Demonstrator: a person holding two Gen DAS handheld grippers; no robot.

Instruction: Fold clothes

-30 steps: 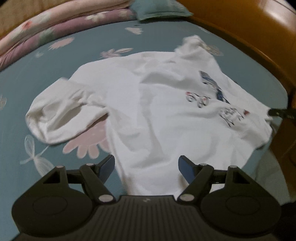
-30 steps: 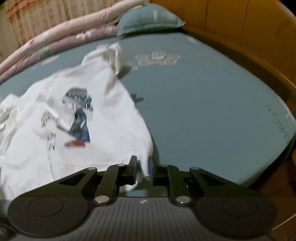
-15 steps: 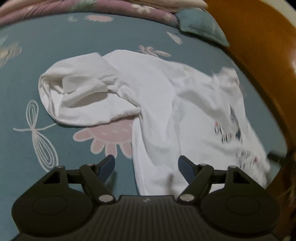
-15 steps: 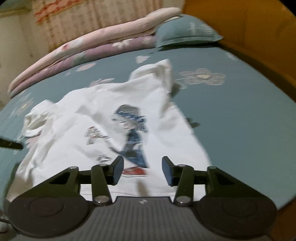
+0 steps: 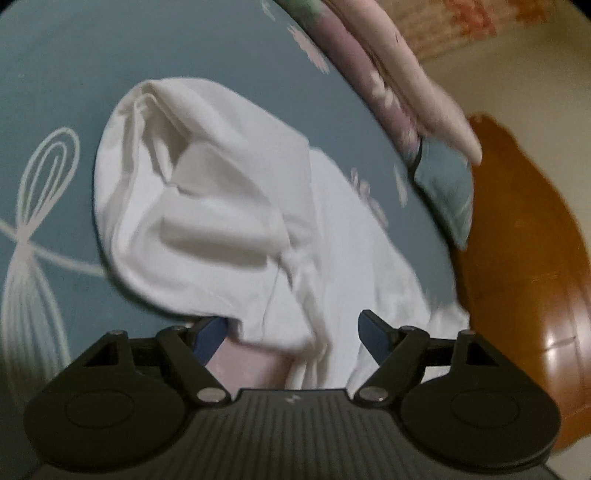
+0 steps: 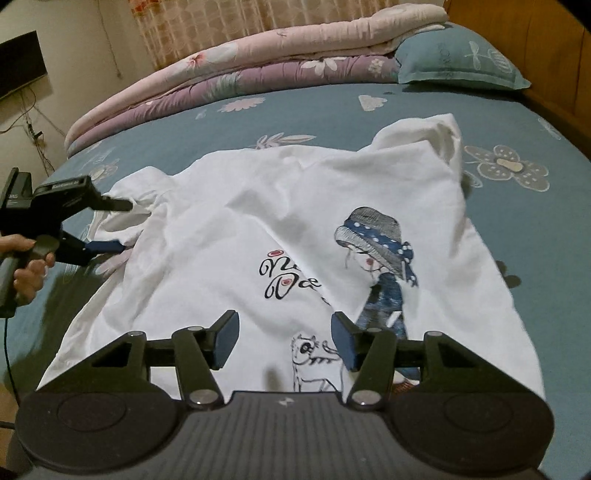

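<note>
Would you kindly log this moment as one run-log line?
task: fold clothes | left gripper: open at sleeve | right gripper: opening, nothing held, over white T-shirt | bed

A bed (image 6: 406, 122) is being covered by a teal sheet printed with pale flowers. Folded quilts (image 6: 258, 74), one pink and one mauve, are being stacked along its far edge, and a teal pillow (image 6: 461, 62) is being kept just beside them. The bed is being bordered by a glossy orange-brown wooden frame (image 5: 524, 266), on which light is being reflected. A patterned curtain (image 6: 221, 26) is being hung behind the quilts. A dark screen (image 6: 20, 62) is being mounted on the cream wall (image 6: 85, 55), with thin cables (image 6: 37, 136) being trailed below it.
</note>
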